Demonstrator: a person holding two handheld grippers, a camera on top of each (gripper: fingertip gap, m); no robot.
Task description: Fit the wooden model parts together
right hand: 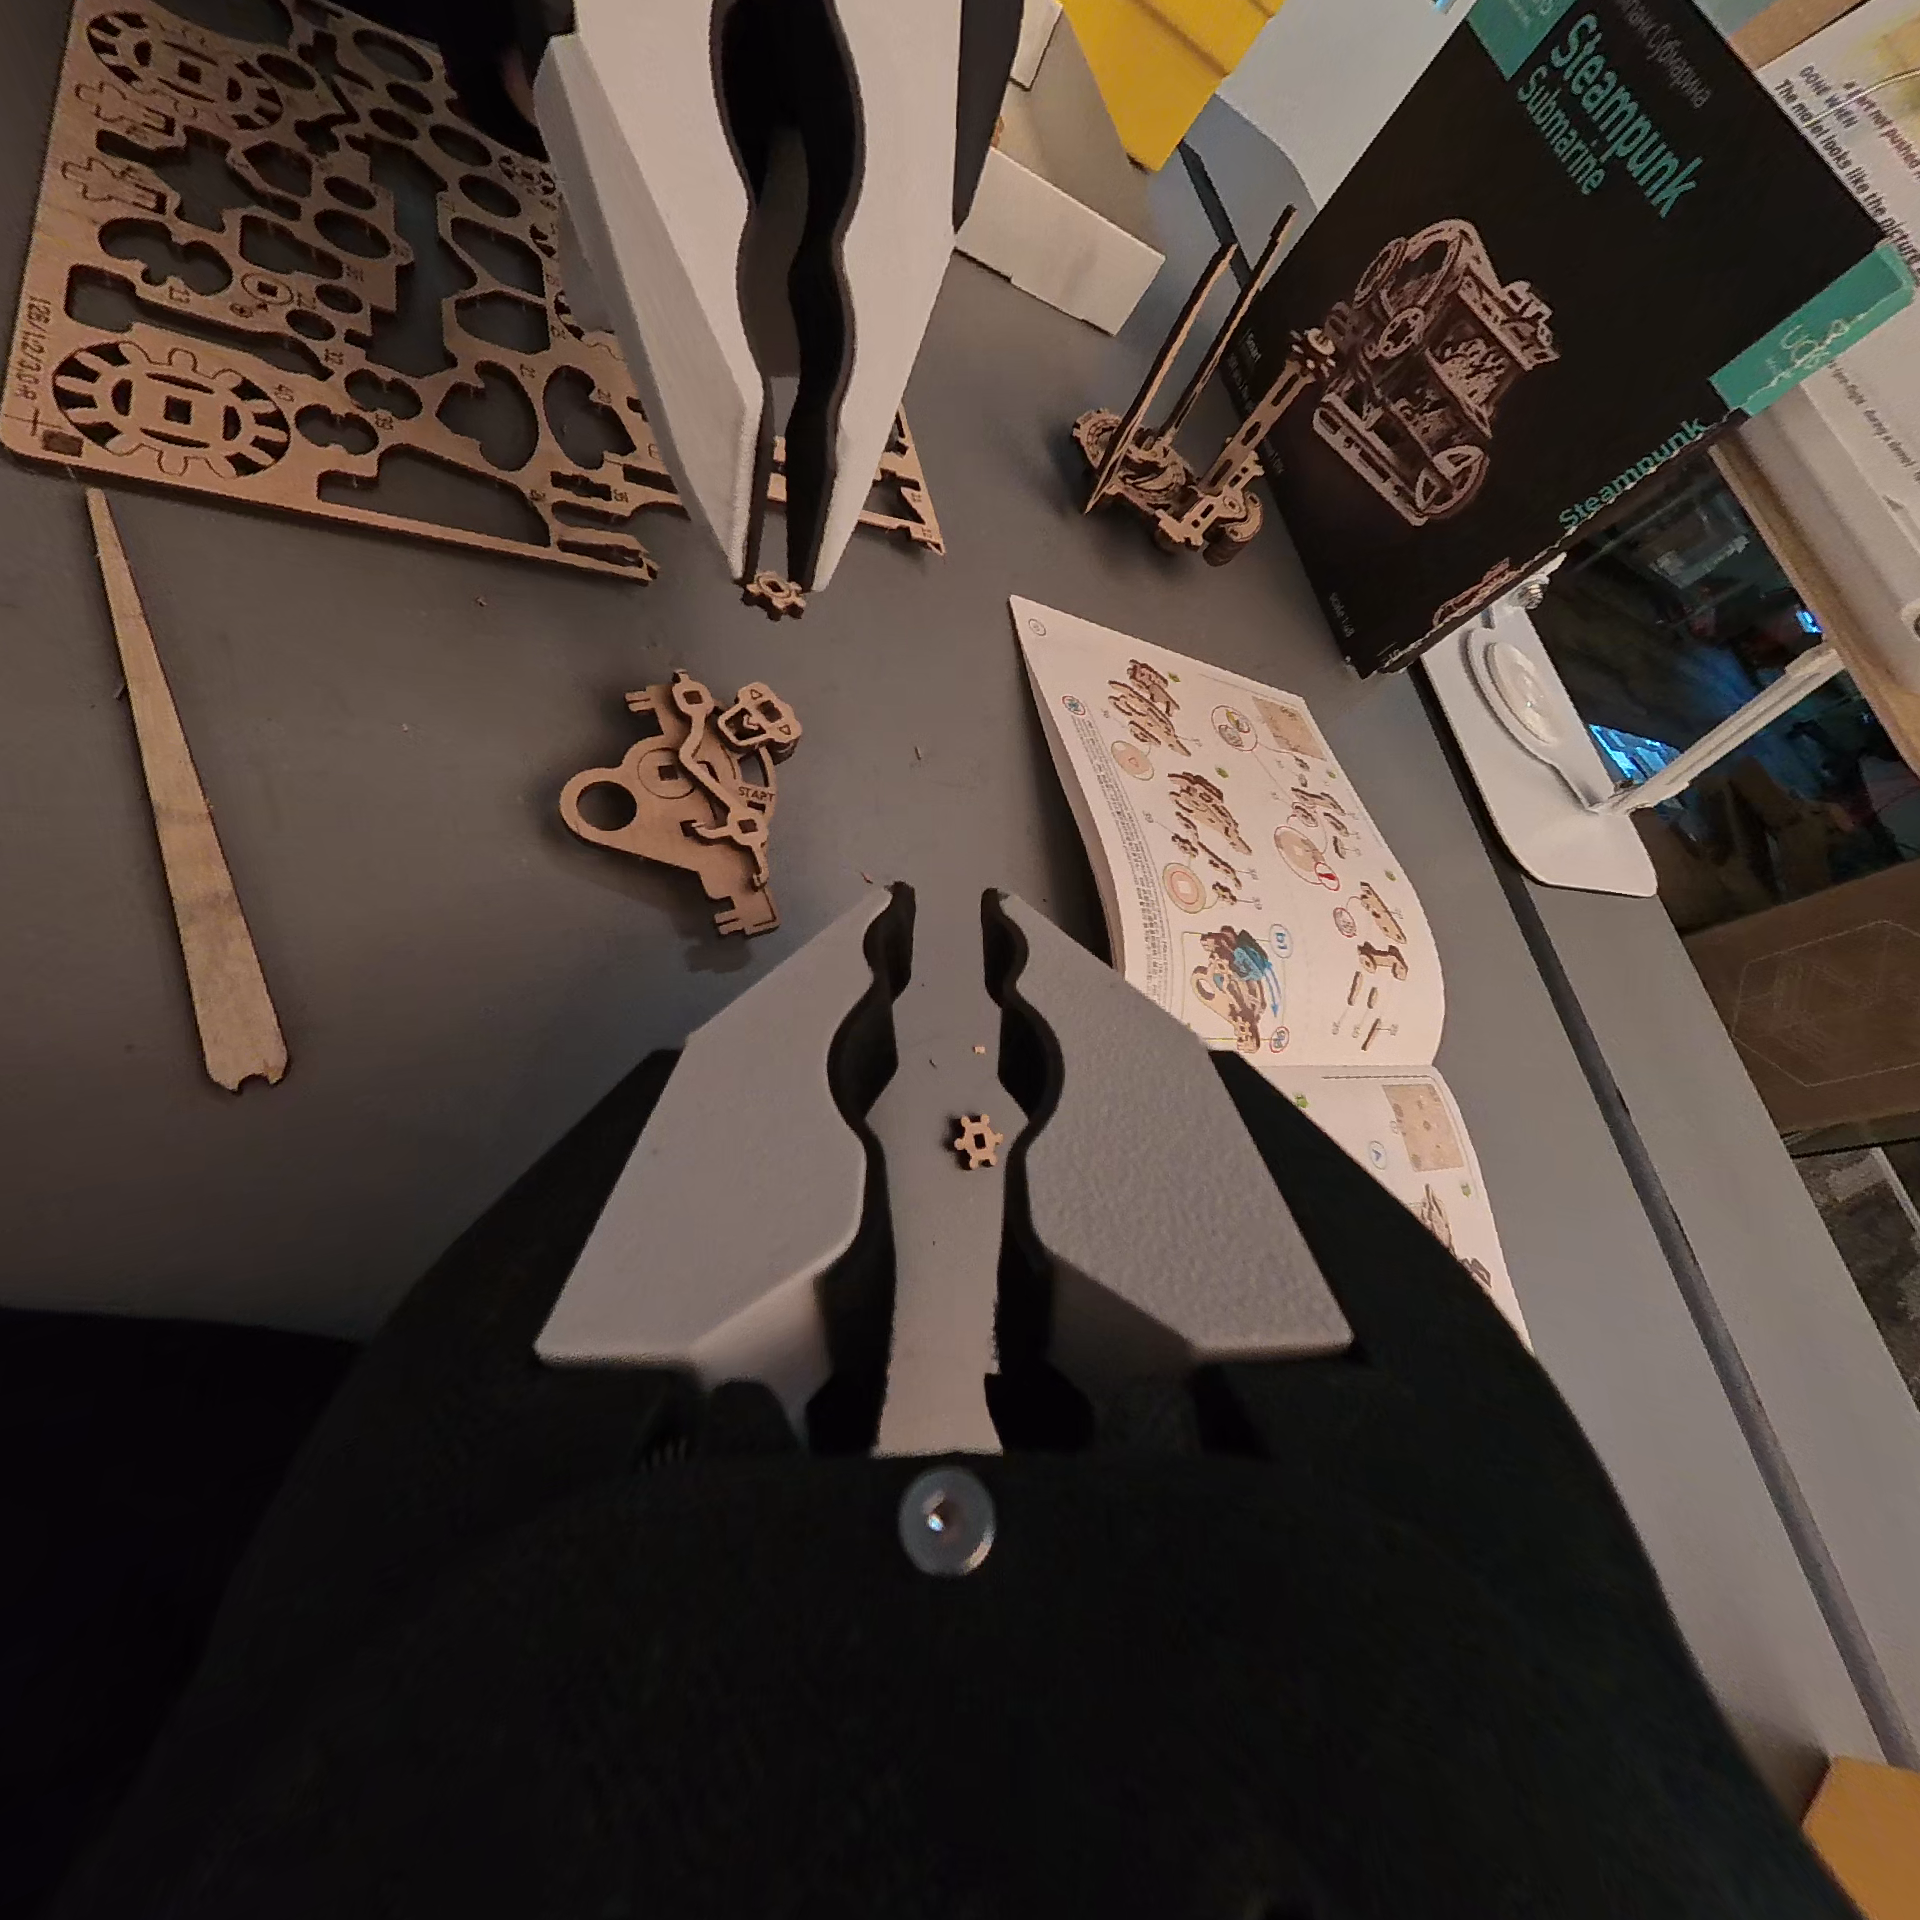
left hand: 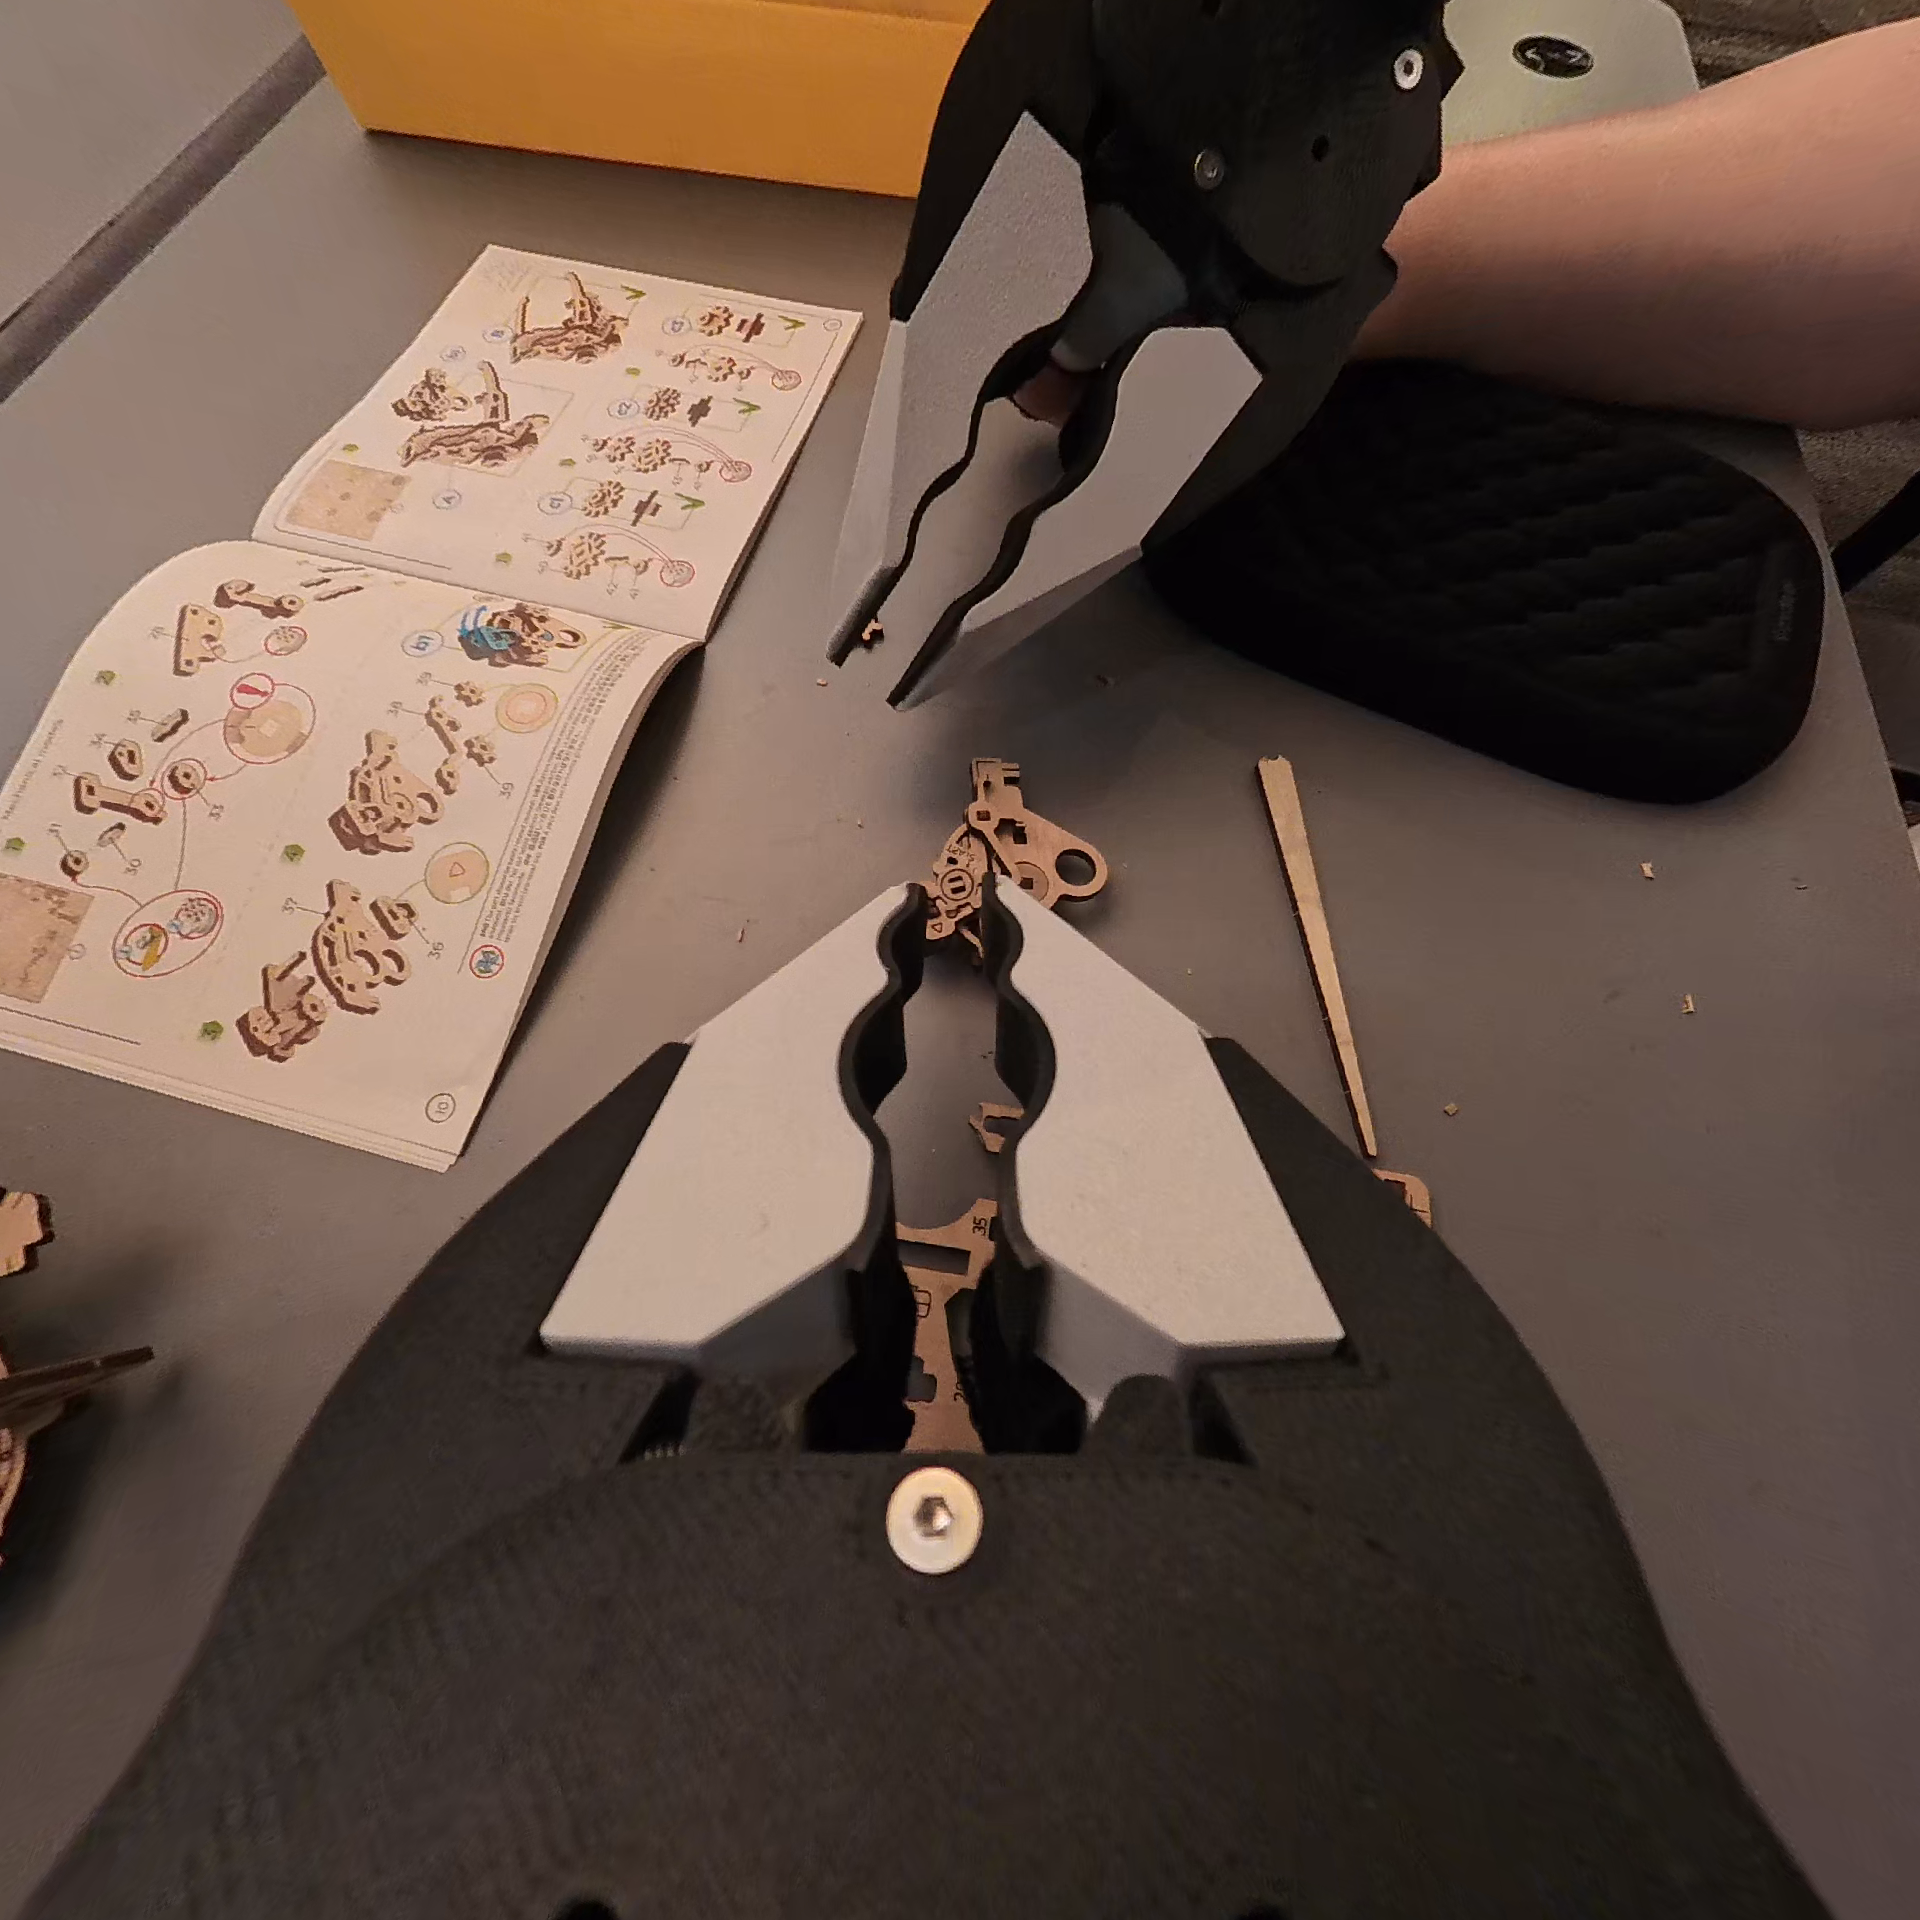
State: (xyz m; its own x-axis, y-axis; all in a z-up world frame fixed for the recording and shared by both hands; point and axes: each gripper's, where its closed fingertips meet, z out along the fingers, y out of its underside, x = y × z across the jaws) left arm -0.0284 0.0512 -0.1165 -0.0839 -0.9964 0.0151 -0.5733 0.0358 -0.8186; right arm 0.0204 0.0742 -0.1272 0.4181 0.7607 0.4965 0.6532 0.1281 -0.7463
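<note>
My left gripper (left hand: 956, 899) is shut on a small wooden gear (right hand: 774, 598), held by its tips just above the table; it also shows in the right wrist view (right hand: 774, 566). A flat wooden assembly with a ring end (right hand: 681, 800) lies on the grey table just beyond those tips (left hand: 1039, 862). My right gripper (right hand: 940, 902) is open and empty, low over the table, opposite the left one (left hand: 868, 675). A second small gear (right hand: 977, 1140) lies loose on the table between its fingers.
The punched-out part sheet (right hand: 260, 291) lies under the left gripper. A tapered wooden stick (left hand: 1314, 935) lies beside it. An open instruction booklet (left hand: 364, 727), a part-built model (right hand: 1174, 478), the black kit box (right hand: 1558, 312), a yellow box (left hand: 644, 83) and a black pad (left hand: 1507, 582) surround the area. My hands' fingertips stand some 6 centimeters from each other.
</note>
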